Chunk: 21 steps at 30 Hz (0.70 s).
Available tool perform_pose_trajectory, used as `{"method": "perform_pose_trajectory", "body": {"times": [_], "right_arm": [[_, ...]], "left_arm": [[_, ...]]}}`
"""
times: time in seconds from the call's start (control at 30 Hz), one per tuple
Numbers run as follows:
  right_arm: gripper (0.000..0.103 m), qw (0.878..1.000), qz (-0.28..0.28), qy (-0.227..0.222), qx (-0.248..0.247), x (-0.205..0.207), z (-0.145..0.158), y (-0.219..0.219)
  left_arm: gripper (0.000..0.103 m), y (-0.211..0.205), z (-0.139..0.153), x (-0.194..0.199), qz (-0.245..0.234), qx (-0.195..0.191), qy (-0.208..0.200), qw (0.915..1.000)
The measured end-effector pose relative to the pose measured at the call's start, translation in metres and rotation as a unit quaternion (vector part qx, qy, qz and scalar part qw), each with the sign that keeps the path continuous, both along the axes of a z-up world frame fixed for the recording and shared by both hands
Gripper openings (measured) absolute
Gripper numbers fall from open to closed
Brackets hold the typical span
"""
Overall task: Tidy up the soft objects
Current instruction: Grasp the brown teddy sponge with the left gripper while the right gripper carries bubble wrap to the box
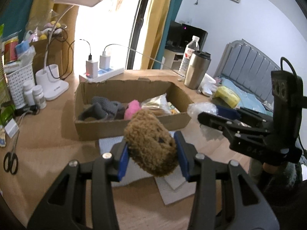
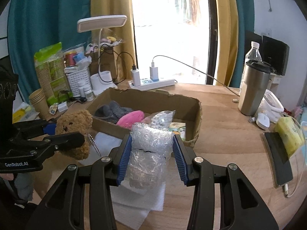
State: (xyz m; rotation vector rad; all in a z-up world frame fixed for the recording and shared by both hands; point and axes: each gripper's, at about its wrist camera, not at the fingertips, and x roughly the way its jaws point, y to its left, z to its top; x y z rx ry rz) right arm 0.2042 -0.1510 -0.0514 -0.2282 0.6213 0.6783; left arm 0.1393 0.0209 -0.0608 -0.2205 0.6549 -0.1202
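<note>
My left gripper [image 1: 152, 156] is clamped on a brown plush bear [image 1: 151, 143], its blue pads [image 1: 122, 160] pressing into the fur from both sides at lower centre of the left wrist view. The bear hangs above a white sheet [image 1: 109, 142] on the wooden table [image 1: 48, 130], just in front of the near wall of the cardboard box [image 1: 134, 123]. In the right wrist view the same bear [image 2: 73, 123] shows at middle left, held between the left gripper's black fingers [image 2: 71, 139], with a small metal chain [image 2: 94, 143] dangling beside it.

My right gripper [image 2: 152, 157] is closed on a crumpled wad of bubble wrap [image 2: 149, 153], pinched between its blue pads [image 2: 125, 159] at lower centre of that frame, over white foam sheets [image 2: 138, 201] lying on the table. From the left wrist view, the right gripper [image 1: 201, 117] reaches in from the right edge; only a bit of the clear wrap [image 1: 201, 108] shows there.

The box sits at centre frame in both views, open at the top. Inside, from left to right, I see a grey knitted item [image 2: 113, 111], a pink fluffy item [image 2: 130, 119] and a clear bag of white pellets [image 2: 162, 119].

Further out, a white desk lamp [image 2: 101, 23] stands upper left, a power strip [image 2: 153, 82] lies behind the box, and a steel tumbler [image 2: 253, 88] stands at the right with a water bottle [image 2: 253, 53] behind it. Black scissors [image 1: 10, 162] lie at the far left edge of the left wrist view. A phone [image 2: 278, 159] rests at the right edge of the table.
</note>
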Motion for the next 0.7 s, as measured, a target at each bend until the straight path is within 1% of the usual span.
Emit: {"method": "perform_pose_trajectory", "body": {"times": [0.27, 0.47, 0.7], "right_arm": [[0.046, 1.0, -0.017, -0.004, 0.0, 0.022, 0.001, -0.006], [0.046, 1.0, -0.027, -0.003, 0.001, 0.04, 0.001, -0.009], [0.046, 1.0, -0.029, 0.001, 0.004, 0.057, -0.002, -0.007]], "left_arm": [[0.045, -0.002, 0.009, 0.026, -0.011, 0.008, -0.013, 0.9998], [0.046, -0.004, 0.01, 0.044, -0.016, 0.008, -0.012, 0.9998], [0.046, -0.001, 0.005, 0.065, -0.012, 0.01, -0.003, 0.9999]]}}
